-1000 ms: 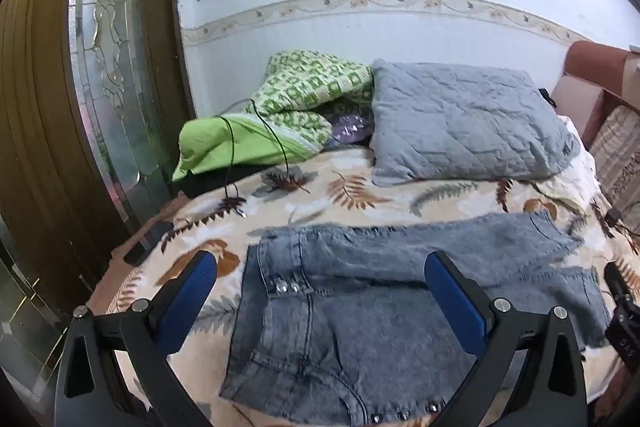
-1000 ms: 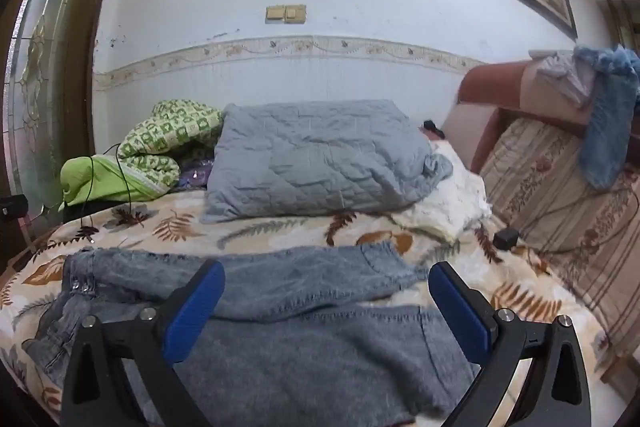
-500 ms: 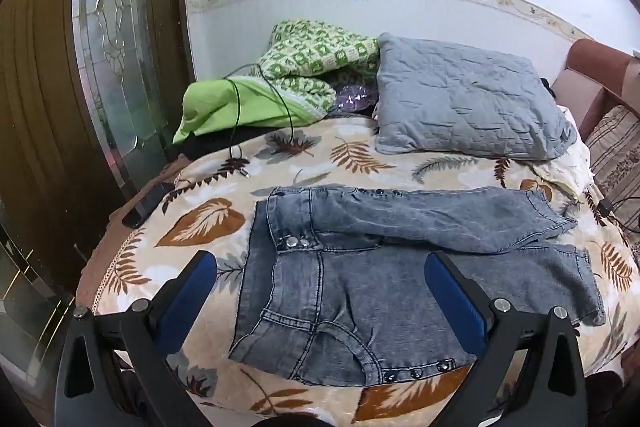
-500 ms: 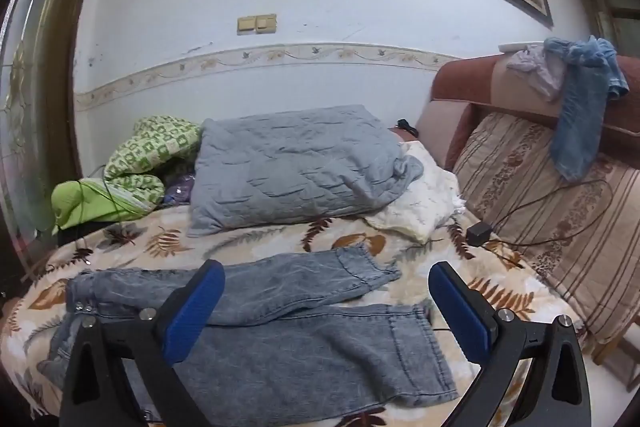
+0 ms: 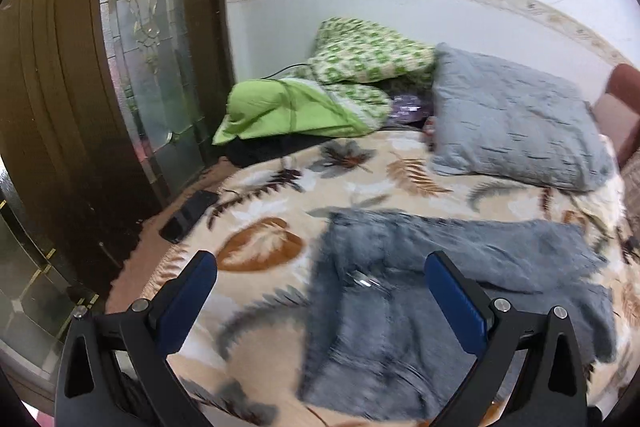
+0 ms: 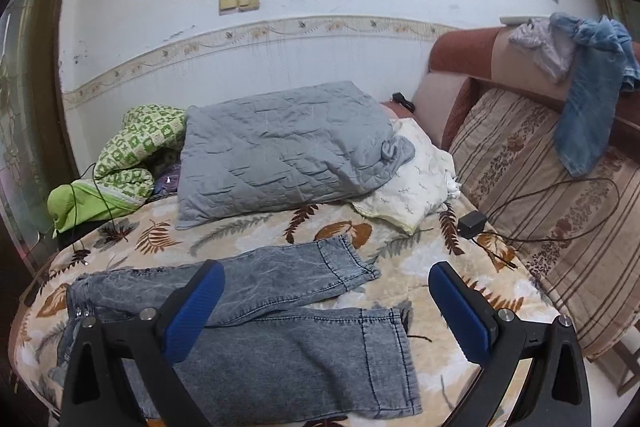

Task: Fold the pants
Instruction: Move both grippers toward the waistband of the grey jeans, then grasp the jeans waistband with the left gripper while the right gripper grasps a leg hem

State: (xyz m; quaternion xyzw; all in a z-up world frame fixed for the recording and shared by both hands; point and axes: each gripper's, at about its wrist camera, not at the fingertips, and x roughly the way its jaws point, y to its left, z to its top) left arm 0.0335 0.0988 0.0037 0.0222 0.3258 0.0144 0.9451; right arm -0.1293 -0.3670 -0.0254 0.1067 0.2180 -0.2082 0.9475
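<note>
Grey pants (image 6: pixel 256 323) blur in the left view, waistband detail unreadable; left gripper (image 5: pixel 320 291) and right gripper (image 6: pixel 326 301) gape wide.

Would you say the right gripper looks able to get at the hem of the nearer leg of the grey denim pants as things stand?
Probably yes. The right gripper is open and empty, and the nearer leg's hem of the grey denim pants lies flat on the leaf-print bedspread with nothing over it.
</note>
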